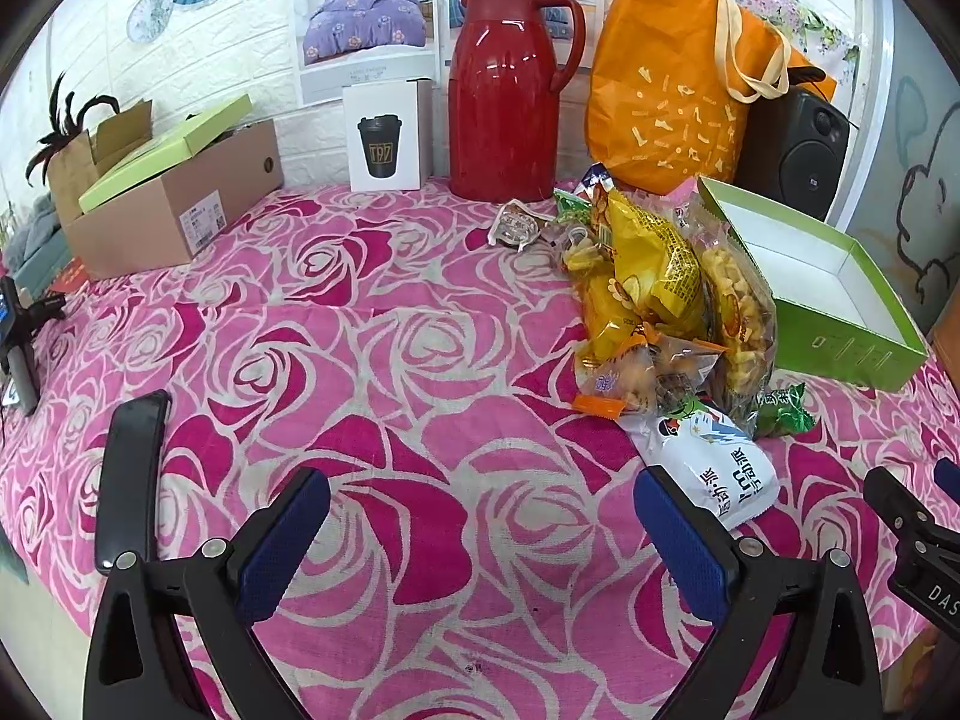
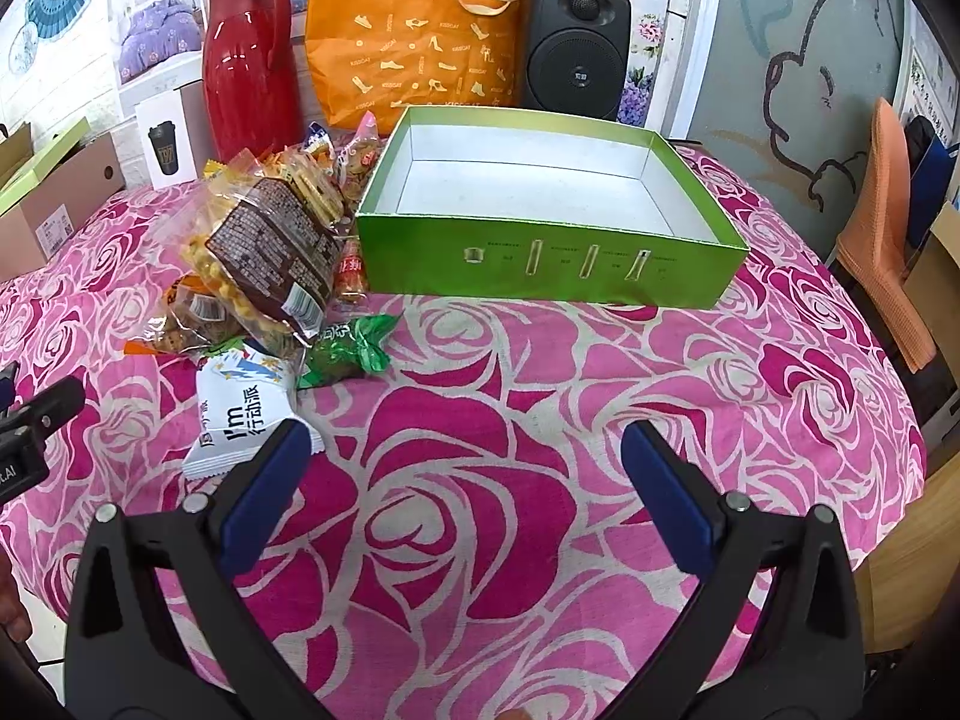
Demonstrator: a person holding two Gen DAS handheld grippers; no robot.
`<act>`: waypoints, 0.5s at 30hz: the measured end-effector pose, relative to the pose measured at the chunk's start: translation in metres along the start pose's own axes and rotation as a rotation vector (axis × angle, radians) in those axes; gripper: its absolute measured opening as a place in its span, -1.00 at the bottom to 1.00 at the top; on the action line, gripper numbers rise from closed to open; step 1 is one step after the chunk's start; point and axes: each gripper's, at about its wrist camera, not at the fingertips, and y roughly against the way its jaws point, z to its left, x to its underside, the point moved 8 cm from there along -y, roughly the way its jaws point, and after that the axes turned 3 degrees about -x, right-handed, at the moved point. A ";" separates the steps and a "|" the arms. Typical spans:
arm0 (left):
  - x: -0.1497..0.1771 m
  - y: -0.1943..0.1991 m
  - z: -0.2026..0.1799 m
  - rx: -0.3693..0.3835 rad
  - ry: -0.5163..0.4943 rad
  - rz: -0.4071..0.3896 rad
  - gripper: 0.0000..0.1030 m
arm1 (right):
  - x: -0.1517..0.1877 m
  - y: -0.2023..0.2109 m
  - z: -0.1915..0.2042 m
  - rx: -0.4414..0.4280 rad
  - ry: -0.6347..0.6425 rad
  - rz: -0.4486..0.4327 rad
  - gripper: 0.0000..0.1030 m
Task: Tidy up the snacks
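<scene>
From the left wrist camera, the left gripper (image 1: 480,516) is hovering over a table draped in a pink rose-patterned cloth (image 1: 384,360), its blue-padded jaws standing wide apart and gripping nothing. A heap of crinkly snack packets (image 1: 666,300) is lying to the right of centre, with a white rectangular pouch printed with black characters (image 1: 714,462) sitting at its near edge, just beside the right blue pad. A shallow green cardboard box with a white inside (image 1: 840,324) is resting at the far right, touching the heap. A tall red plastic jug (image 1: 510,90) and an orange fabric tote bag (image 1: 672,84) are standing along the far wall, and a black phone (image 1: 129,474) is lying near the left edge.

From the right wrist camera, the right gripper (image 2: 465,462) is likewise hanging over the cloth with its jaws spread wide and nothing between them. The white pouch (image 2: 240,420) is lying near left, touching the left pad. The snack heap (image 2: 270,240) is sitting just left of the green box (image 2: 540,270), which is lying empty. A black speaker (image 2: 576,42) is standing behind the box.
</scene>
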 end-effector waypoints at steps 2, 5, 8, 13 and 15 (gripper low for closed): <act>0.000 0.000 0.000 0.001 0.001 0.002 1.00 | 0.000 0.000 0.000 0.000 0.001 0.002 1.00; 0.001 -0.001 -0.001 0.000 0.000 0.002 1.00 | 0.000 -0.001 0.000 0.001 0.001 0.002 1.00; 0.000 -0.001 -0.001 0.000 0.000 0.002 1.00 | 0.000 -0.001 0.000 0.000 0.000 0.003 1.00; 0.001 -0.002 -0.001 0.003 0.001 0.004 1.00 | 0.001 -0.002 0.001 0.001 0.004 0.006 1.00; 0.003 -0.004 -0.004 0.005 0.000 0.005 1.00 | 0.002 -0.003 0.001 0.003 0.008 0.008 1.00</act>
